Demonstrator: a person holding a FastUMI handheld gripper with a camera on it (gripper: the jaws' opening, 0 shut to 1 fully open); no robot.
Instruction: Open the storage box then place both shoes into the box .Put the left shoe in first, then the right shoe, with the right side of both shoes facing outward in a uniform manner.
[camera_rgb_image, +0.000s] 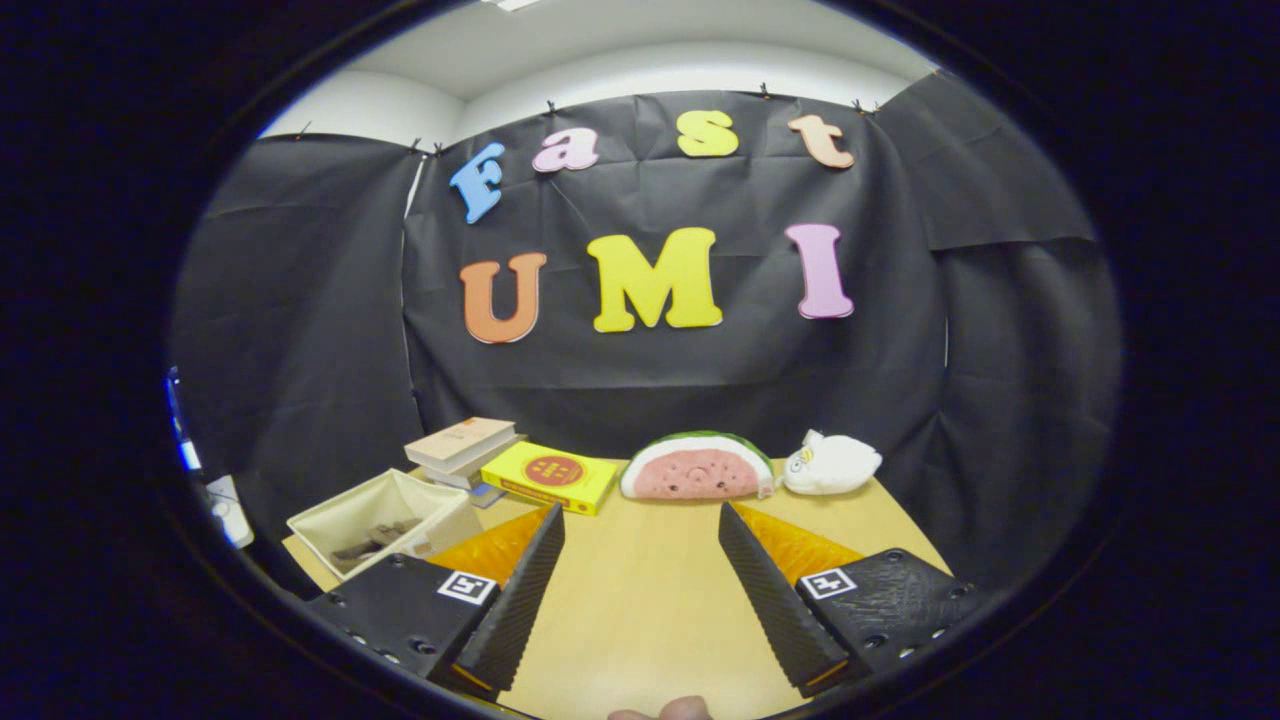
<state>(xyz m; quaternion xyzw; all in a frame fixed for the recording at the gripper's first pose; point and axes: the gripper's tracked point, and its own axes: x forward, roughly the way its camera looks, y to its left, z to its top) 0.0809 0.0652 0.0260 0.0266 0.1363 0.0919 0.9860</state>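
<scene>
Gripper (640, 560) fingers spread wide over bare wooden table (640, 620), nothing between them; beyond lie a watermelon plush (697, 467), white plush (832, 463), yellow book (548, 476), with an open beige box (385, 520) beside the left finger.

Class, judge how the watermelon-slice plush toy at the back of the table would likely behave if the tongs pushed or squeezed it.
The watermelon plush looks like stuffed fabric, so it would probably squash rather than resist. It rests on its flat edge, so it would more likely slide than roll. It is probably light for its size. The tongs are open over bare table, short of it.
</scene>
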